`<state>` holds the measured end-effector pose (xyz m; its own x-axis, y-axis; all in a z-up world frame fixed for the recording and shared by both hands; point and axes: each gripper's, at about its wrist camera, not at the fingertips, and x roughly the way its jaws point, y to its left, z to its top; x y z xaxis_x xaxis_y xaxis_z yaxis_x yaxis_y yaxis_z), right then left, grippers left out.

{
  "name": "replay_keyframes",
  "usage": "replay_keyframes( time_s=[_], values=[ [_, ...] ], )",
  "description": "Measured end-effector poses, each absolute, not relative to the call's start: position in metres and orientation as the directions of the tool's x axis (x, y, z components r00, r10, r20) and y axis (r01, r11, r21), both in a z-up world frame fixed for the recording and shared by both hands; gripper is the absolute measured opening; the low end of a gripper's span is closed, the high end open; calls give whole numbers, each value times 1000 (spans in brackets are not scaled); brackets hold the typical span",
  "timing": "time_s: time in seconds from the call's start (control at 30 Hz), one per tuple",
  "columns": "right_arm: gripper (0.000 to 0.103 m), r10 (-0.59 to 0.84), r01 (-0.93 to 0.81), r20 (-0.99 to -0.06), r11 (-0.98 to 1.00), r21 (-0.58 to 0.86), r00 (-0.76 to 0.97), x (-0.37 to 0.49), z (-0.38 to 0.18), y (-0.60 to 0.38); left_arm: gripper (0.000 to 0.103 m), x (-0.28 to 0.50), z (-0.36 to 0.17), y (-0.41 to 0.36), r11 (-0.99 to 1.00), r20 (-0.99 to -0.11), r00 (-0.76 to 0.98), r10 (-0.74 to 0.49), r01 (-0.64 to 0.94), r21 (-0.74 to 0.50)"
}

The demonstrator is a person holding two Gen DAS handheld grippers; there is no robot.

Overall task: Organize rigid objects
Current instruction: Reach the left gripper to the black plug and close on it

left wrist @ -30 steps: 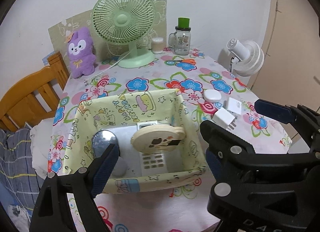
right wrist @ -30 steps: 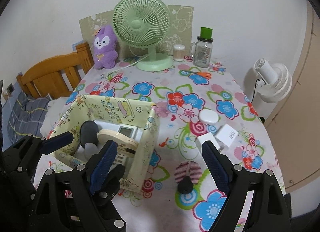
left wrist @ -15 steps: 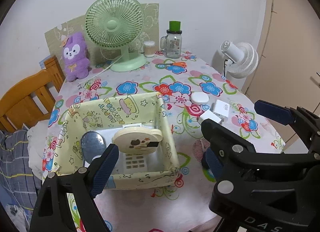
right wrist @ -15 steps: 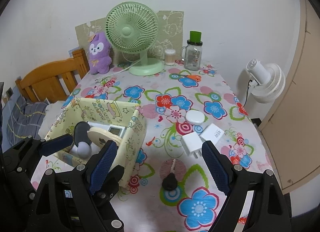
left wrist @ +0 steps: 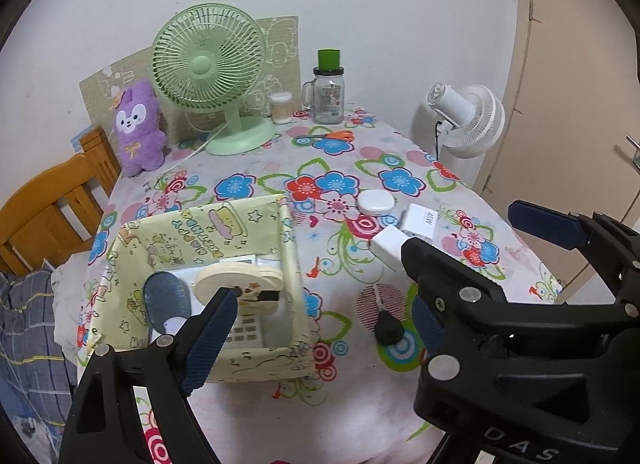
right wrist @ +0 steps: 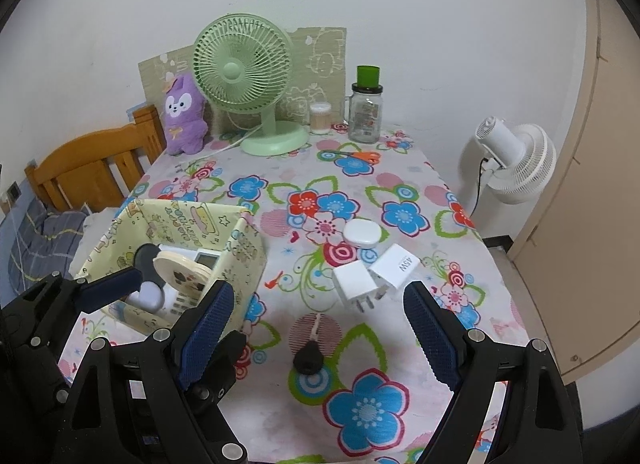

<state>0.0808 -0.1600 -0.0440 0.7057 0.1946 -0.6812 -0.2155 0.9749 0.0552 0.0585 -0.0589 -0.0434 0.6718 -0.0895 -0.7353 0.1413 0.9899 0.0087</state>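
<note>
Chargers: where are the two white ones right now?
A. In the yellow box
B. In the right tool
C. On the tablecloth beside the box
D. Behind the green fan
C: both chargers lie on the tablecloth, outside the box; the right tool is open.

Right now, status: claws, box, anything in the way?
Both claws, left and right, open, empty. Box part filled; two chargers, white puck, black knob loose on the table. Path clear.
</note>
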Motion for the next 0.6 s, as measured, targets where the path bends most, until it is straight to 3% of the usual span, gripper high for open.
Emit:
replay_keyframes(
  time_s=[0.6],
  values=[
    [89,161,-151,-689,986,75,707,81,-68,-210,90,60,-62,-107,985,-741,661,-116,174,1]
  ],
)
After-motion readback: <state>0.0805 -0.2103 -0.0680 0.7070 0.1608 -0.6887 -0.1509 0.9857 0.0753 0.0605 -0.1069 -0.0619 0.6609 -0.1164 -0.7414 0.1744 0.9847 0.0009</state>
